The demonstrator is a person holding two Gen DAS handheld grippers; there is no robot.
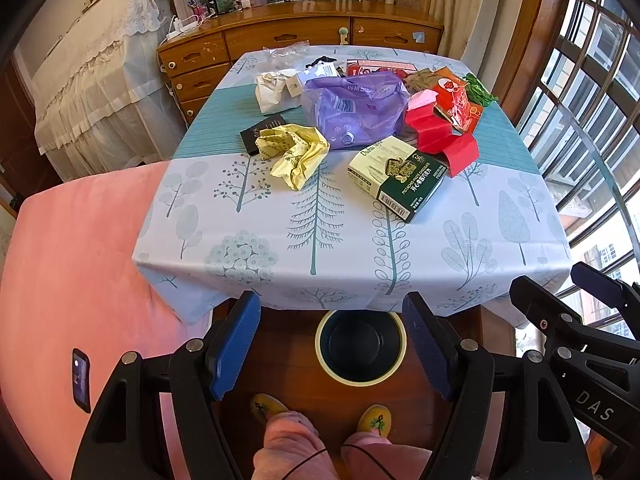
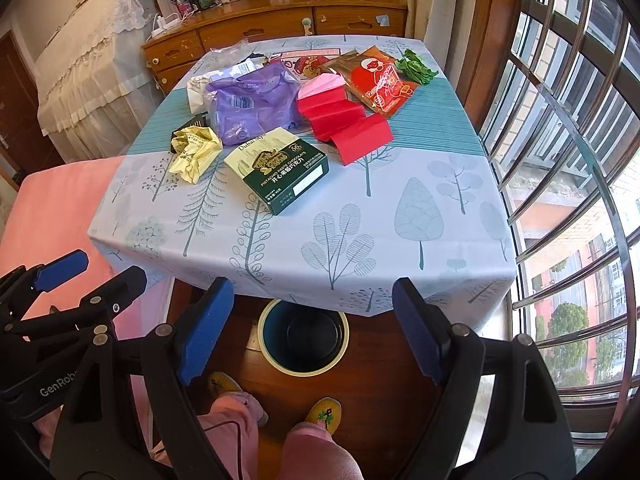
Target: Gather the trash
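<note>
Both claws, left (image 1: 332, 344) and right (image 2: 312, 332), are hanging released and empty over the bin (image 1: 360, 346), near the trash-strewn bench (image 1: 460, 208).

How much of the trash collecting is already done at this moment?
Nothing looks done: the bin on the floor appears empty. Both the left gripper and right gripper are open, holding nothing. The chocolate box, yellow wrapper and purple bag remain on the table.

near tablecloth (image 1: 320, 240) bare, trash pile (image 1: 356, 108) behind
</note>
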